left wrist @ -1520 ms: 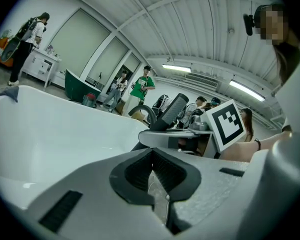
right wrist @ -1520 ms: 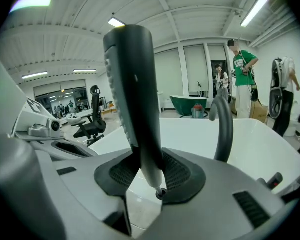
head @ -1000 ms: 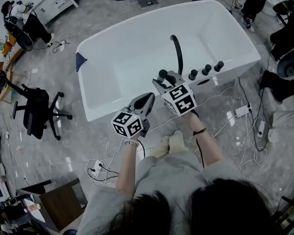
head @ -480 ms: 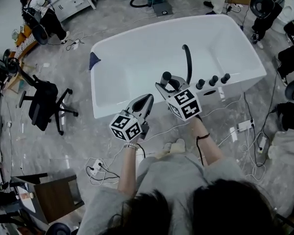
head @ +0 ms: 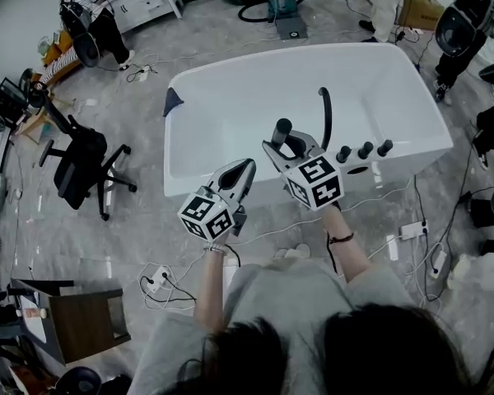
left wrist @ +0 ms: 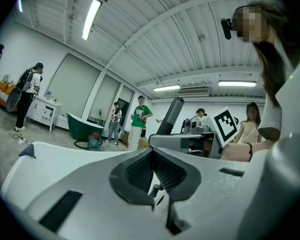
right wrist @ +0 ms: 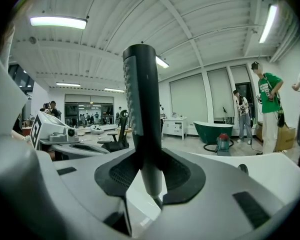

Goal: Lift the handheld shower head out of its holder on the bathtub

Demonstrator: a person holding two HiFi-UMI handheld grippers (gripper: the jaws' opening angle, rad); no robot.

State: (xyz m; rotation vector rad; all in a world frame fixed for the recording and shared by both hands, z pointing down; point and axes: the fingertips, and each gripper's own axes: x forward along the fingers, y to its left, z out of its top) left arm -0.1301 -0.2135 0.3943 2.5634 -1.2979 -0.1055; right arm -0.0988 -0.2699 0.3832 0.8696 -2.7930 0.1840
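Observation:
The black handheld shower head (right wrist: 142, 109) stands upright between the pads of my right gripper (right wrist: 150, 176), which is shut on its handle. In the head view the shower head (head: 281, 128) pokes up from the right gripper (head: 286, 142), above the near rim of the white bathtub (head: 230, 183). The black curved spout (head: 324, 113) and three black knobs (head: 365, 150) sit on the tub's deck just to the right. My left gripper (head: 242, 171) hovers beside it, jaws together with nothing in them. From the left gripper (left wrist: 151, 156), the shower head (left wrist: 171, 116) shows ahead.
A black office chair (head: 82, 161) stands left of the tub. A power strip (head: 159, 281) and cables lie on the floor near my feet, more cables (head: 412, 230) at the right. A brown cabinet (head: 74, 323) is at lower left. Several people stand beyond the tub.
Both grippers have risen together, the right one carrying the shower head higher above the tub's deck. Neither gripper's jaws changed.

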